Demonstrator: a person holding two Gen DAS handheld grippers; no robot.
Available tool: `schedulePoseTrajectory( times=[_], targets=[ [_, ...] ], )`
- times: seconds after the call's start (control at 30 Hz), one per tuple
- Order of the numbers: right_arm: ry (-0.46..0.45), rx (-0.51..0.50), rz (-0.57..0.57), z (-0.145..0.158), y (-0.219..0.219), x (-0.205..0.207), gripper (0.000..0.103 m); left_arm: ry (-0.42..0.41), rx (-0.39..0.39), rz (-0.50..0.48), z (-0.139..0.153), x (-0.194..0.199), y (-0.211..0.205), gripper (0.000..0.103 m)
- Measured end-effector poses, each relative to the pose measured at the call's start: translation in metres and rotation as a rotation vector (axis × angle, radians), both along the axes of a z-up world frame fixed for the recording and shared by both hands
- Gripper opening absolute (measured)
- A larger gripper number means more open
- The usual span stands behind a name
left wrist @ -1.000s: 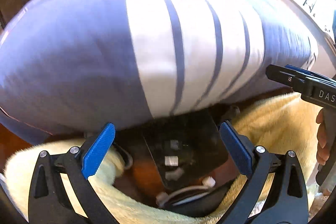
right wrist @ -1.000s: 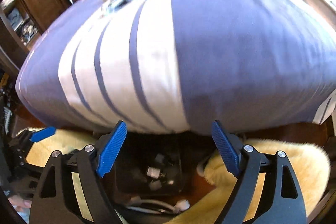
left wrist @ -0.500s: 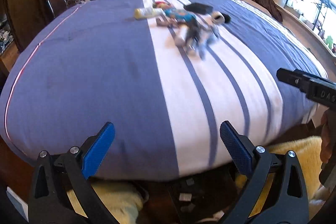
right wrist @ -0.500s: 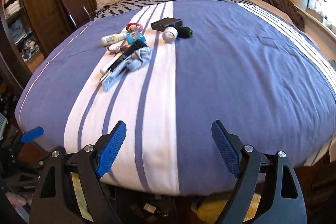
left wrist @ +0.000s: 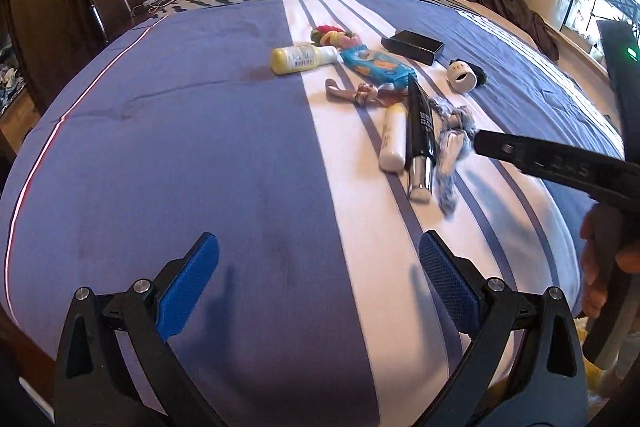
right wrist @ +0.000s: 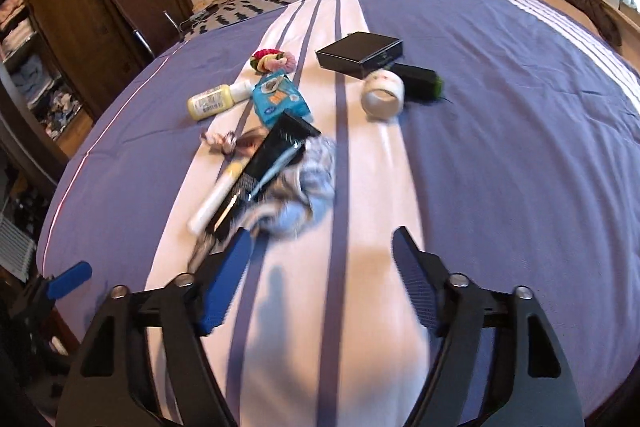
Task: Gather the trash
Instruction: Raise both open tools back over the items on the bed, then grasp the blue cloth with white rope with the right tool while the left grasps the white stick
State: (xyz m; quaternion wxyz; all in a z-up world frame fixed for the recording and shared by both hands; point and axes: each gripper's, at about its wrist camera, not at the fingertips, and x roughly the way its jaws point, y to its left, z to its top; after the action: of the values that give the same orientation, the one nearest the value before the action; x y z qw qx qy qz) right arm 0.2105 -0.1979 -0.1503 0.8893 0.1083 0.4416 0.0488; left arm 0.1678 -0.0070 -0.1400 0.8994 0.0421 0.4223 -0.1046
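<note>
- A small heap of litter is lying on the white striped band of the bedspread: a black tube is resting slantwise across a crumpled pale blue cloth, with a slim white tube lying just beside it on its far-left flank.
- Seen from the right wrist, this heap is sitting at about eleven o'clock from the right gripper, with the black tube's lower end close above the left blue pad; nothing is lying between the jaws.
- The right gripper's jaws are closing, standing roughly half apart over bare white fabric and gripping nothing.
- Farther up the band, a blue snack packet, a yellow bottle and a knotted ribbon are lying around the tube's top end.
- At about one o'clock from the heap, a white tape roll is lying touching a dark green-tipped object, with a flat black box just behind them.
- A bundle of coloured hair ties is sitting farthest up the band.
- In the left wrist view, the left gripper is hanging wide apart and empty over the blue part of the cover, the heap lying at about one o'clock from it and well apart.
- A person's hand is showing at the right edge of that view, holding the other tool's handle.
</note>
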Motion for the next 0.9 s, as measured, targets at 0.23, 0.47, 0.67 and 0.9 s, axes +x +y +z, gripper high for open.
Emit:
schedulePoseTrajectory(
  times=[0.23, 0.47, 0.67, 0.9],
  targets=[
    [0.022, -0.027, 0.006, -0.010, 0.011, 0.031, 0.052, 0.006, 0.017, -0.032, -0.007, 0.023, -0.012, 0.095],
    [-0.005, -0.043, 0.045, -0.011, 0.013, 0.041, 0.025, -0.004, 0.006, -0.048, -0.007, 0.037, -0.023, 0.094],
    [-0.039, -0.048, 0.020, 0.000, -0.009, 0.026, 0.023, -0.008, 0.012, -0.061, -0.007, 0.054, -0.032, 0.081],
    [-0.073, -0.046, 0.003, 0.012, -0.038, 0.001, 0.023, 0.008, 0.038, -0.088, -0.018, 0.075, -0.045, 0.069]
  ],
)
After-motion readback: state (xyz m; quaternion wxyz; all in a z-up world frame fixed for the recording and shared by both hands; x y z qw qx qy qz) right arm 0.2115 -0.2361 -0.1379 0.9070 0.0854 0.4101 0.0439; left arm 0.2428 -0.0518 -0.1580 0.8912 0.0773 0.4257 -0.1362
